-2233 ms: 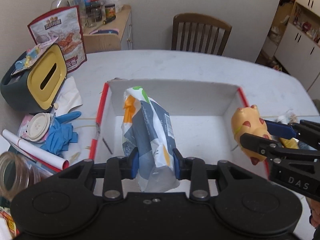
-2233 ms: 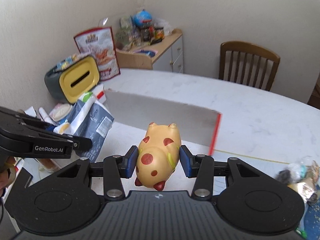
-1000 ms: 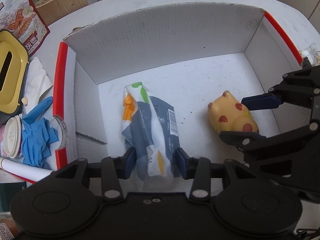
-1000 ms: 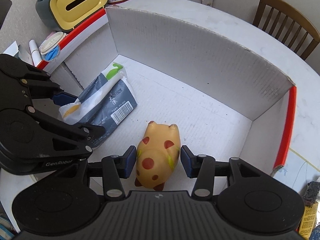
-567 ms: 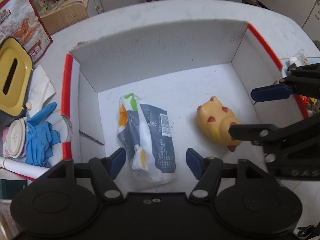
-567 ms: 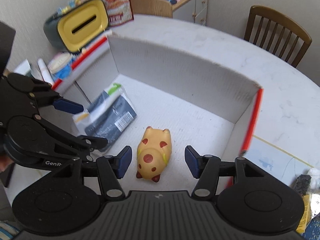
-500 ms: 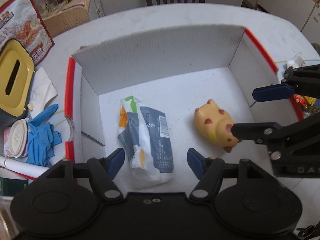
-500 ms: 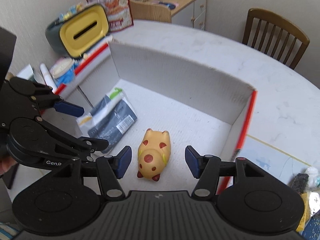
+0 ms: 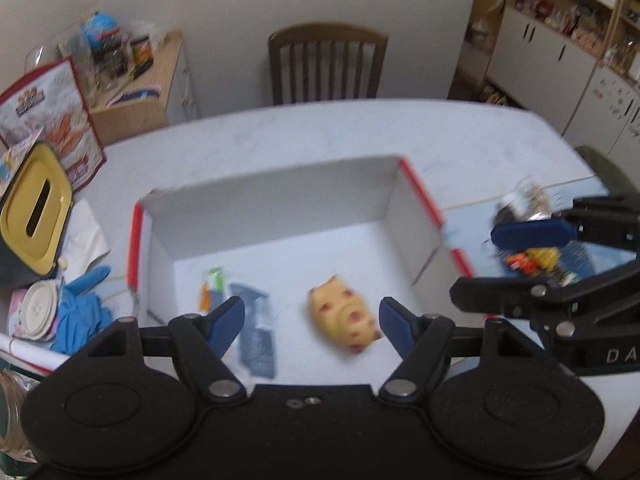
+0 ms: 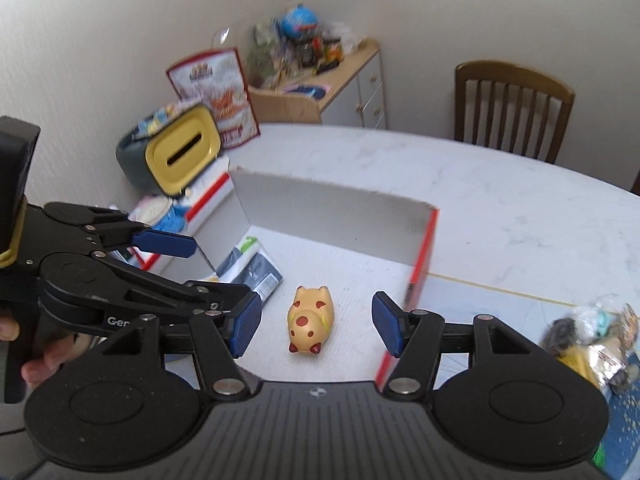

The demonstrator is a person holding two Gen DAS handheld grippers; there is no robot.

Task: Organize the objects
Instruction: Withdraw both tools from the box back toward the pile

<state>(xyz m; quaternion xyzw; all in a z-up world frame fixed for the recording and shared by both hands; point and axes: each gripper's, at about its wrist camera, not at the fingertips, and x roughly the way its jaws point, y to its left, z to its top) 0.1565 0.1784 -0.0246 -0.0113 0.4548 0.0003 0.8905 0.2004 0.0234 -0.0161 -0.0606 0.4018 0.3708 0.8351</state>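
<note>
— Left wrist view: what surface is this?
— A pale, marbled table [image 9: 320, 140] with a wooden chair [image 9: 326, 66] behind it, a low cabinet [image 9: 136, 92] at the wall, and white cupboards on the right.
— And the task's things?
— A white cardboard box [image 9: 280, 200] with red rims sits open on the table. On its floor lie a yellow pig toy [image 10: 310, 314] with red spots and, left of it, a grey-and-white packet [image 10: 256, 268]; they are apart, both blurred in the left view.
— The claws?
— The left gripper [image 9: 312, 320] and the right gripper [image 10: 316, 324] are both spread wide, holding nothing, above the box's near side.
— Room to move?
— The table's far half is bare. Left of the box crowd a yellow-lidded tissue holder [image 10: 182, 154] and blue gloves [image 9: 78, 312]; wrapped sweets [image 10: 592, 336] lie to the right.
</note>
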